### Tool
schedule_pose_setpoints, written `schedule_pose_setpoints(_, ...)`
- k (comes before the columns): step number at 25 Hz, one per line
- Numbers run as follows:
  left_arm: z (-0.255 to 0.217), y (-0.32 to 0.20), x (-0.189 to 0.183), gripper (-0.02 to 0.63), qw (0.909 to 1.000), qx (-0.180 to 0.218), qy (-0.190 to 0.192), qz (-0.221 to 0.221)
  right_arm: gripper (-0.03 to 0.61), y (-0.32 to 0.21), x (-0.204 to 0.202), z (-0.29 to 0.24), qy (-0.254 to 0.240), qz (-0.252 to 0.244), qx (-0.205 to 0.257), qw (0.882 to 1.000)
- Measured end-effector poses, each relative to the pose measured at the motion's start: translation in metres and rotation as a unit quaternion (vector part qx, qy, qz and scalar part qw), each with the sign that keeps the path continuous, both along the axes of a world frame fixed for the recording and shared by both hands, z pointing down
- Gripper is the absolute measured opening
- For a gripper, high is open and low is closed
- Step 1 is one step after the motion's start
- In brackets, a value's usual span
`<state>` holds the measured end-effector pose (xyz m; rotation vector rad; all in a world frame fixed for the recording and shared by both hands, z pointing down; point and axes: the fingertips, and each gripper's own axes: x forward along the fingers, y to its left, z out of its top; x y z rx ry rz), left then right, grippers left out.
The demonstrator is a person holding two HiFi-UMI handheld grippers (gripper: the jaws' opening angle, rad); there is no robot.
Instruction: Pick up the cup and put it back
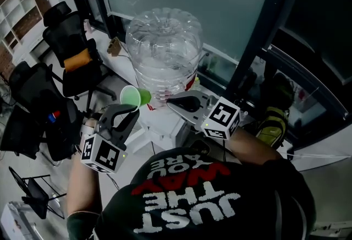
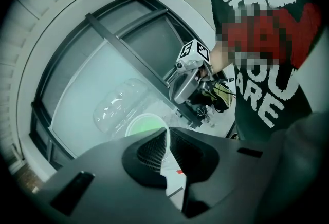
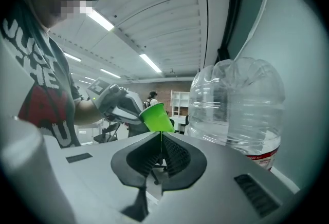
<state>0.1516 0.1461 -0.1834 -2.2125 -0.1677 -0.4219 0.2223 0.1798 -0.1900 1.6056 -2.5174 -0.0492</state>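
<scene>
Frosted window behind, green cup seemingly rim-pinched in left gripper, right gripper pressed together.

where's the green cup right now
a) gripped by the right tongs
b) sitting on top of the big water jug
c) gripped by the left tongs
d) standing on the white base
c: the left tongs are closed on the rim of the green cup, holding it tilted in the air beside the clear water jug, while the right tongs are shut with nothing in them.
</scene>
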Motion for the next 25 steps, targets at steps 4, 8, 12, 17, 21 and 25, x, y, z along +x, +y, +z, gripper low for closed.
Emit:
schedule_pose_setpoints(4, 0.021, -0.008, -0.011, 0.026, 0.9996, -0.019, -0.004, -0.021, 0.035, -0.006, -0.014, 0.009, 0.004, -0.019, -0.017, 1.0)
schedule_pose_setpoints(8, 0.058, -0.019, -0.031, 0.026, 0.9974, -0.047, -0.017, -0.051, 0.035, -0.016, -0.038, 0.025, 0.01, -0.047, -0.042, 0.998)
schedule_pose_setpoints(12, 0.108, -0.028, -0.052, 0.026, 0.9923, -0.08, -0.041, -0.085, 0.035, -0.03, -0.068, 0.046, 0.016, -0.084, -0.067, 0.994)
schedule_pose_setpoints(17, 0.187, -0.039, -0.088, 0.026, 0.9759, -0.15, -0.082, -0.136, 0.035, -0.056, -0.124, 0.089, 0.007, -0.145, -0.112, 0.983)
schedule_pose_setpoints(21, 0.264, -0.061, -0.111, 0.026, 0.9602, -0.194, -0.116, -0.164, 0.035, -0.088, -0.167, 0.137, -0.007, -0.179, -0.128, 0.975)
schedule_pose_setpoints(25, 0.362, -0.069, -0.135, 0.026, 0.9327, -0.257, -0.158, -0.198, 0.035, -0.107, -0.206, 0.206, -0.026, -0.199, -0.168, 0.965)
